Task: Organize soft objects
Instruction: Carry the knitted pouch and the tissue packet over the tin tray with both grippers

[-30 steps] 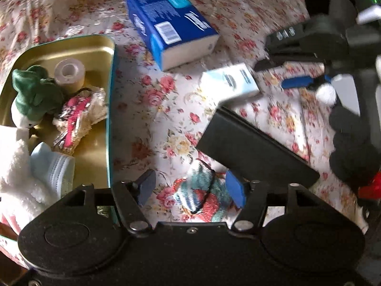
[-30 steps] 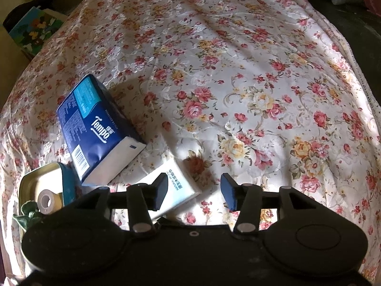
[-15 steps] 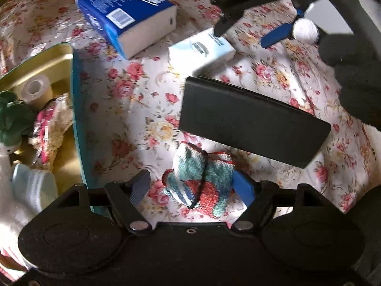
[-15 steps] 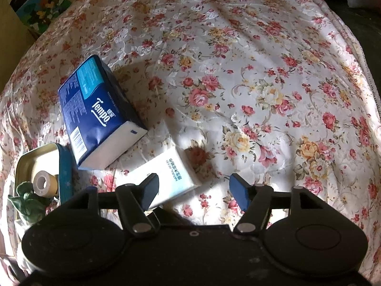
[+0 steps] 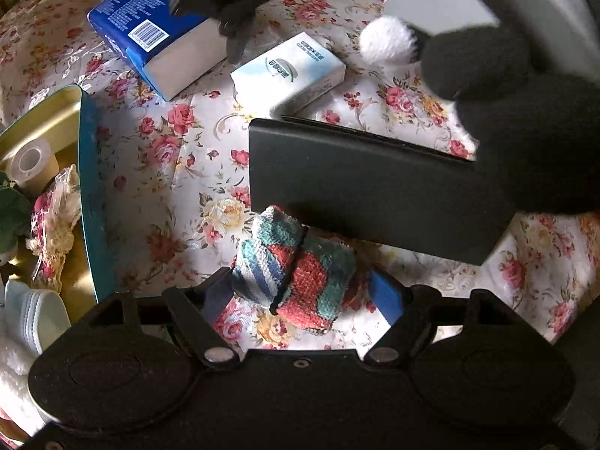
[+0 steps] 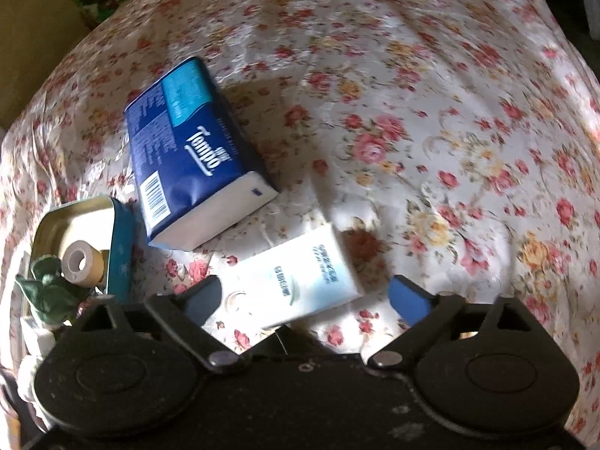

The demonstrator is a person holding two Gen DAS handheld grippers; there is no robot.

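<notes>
Tin [image 5: 88, 202] cut off left; blue tissue pack [image 5: 150, 33] partly hidden.

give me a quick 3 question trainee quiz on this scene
1. True or false: the left gripper is clamped on the striped knitted cloth bundle.
2. What lies between the right gripper fingers? A) dark blue tissue pack B) small white tissue pack C) tape roll
3. Name the container holding the tape roll.

Key: 1 false, the pads stand apart from it. 2 B. 3 the gold tin with teal rim.
</notes>
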